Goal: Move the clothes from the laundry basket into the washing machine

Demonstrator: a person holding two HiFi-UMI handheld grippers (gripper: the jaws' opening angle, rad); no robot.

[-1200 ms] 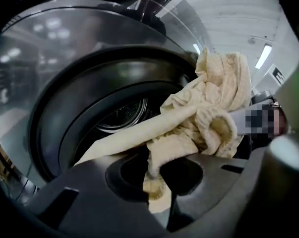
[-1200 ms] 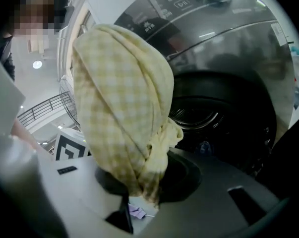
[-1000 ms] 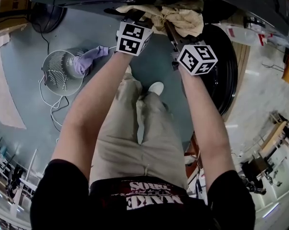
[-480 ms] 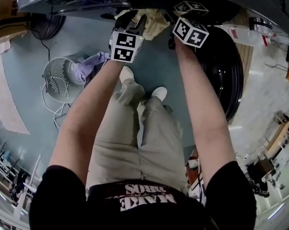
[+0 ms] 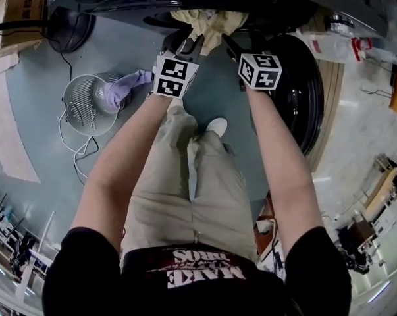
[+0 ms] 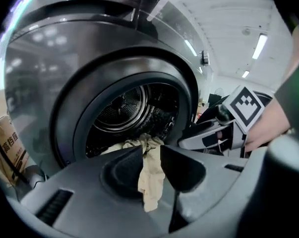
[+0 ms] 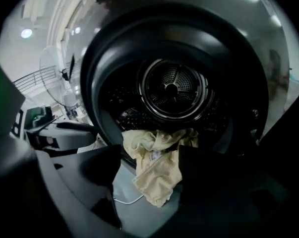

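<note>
A cream cloth (image 5: 208,22) lies over the lip of the washing machine drum (image 7: 174,88), one end hanging out over the floor. My left gripper (image 5: 185,43) is just in front of it. Its jaws have just been opening, and the cloth (image 6: 150,182) shows in the narrow gap between them without being pinched. My right gripper (image 5: 238,45) is open wide after a slight closing, and the cloth (image 7: 156,175) hangs beyond its jaws. A purple garment (image 5: 122,84) drapes over the rim of the round wire laundry basket (image 5: 79,104) on the floor to the left.
The washer door (image 5: 310,91) stands open at the right. A fan base (image 5: 70,22) and a cardboard box (image 5: 24,8) sit at the upper left. A white cable (image 5: 70,147) trails by the basket. The person's legs and shoes are below the grippers.
Both grippers carried the cream cloth up to the drum and let go of it. It now rests on the drum lip, and both grippers have drawn back, the right one also lower.
</note>
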